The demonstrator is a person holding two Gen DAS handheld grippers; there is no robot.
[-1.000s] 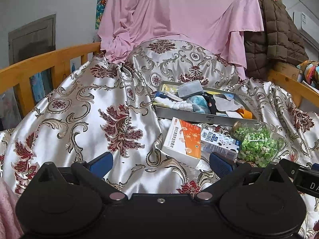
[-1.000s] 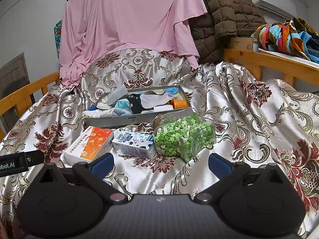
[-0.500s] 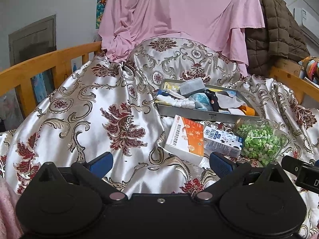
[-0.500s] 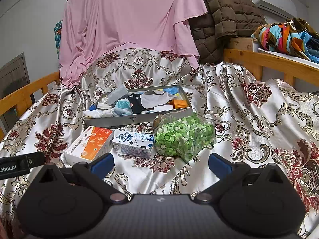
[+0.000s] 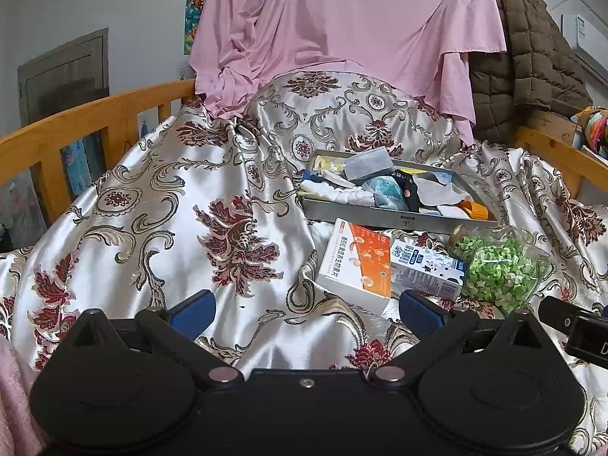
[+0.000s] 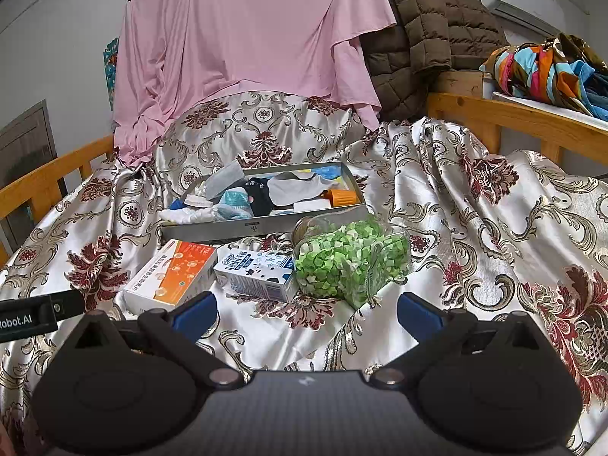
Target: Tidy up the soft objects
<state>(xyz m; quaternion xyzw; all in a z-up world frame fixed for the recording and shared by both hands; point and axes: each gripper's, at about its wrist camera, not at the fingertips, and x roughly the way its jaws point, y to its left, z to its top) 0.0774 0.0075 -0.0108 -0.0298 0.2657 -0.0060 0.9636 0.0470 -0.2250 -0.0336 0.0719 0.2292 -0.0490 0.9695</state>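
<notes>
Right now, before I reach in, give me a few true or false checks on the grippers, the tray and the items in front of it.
1. Both grippers, left gripper and right gripper, are open and empty. True.
2. The metal tray is empty. False: it holds socks and other soft items.
3. The orange box lies beside the milk carton. True.
4. The jar of green pieces stands upright inside the tray. False: it lies on its side on the bedspread, in front of the tray.
</notes>
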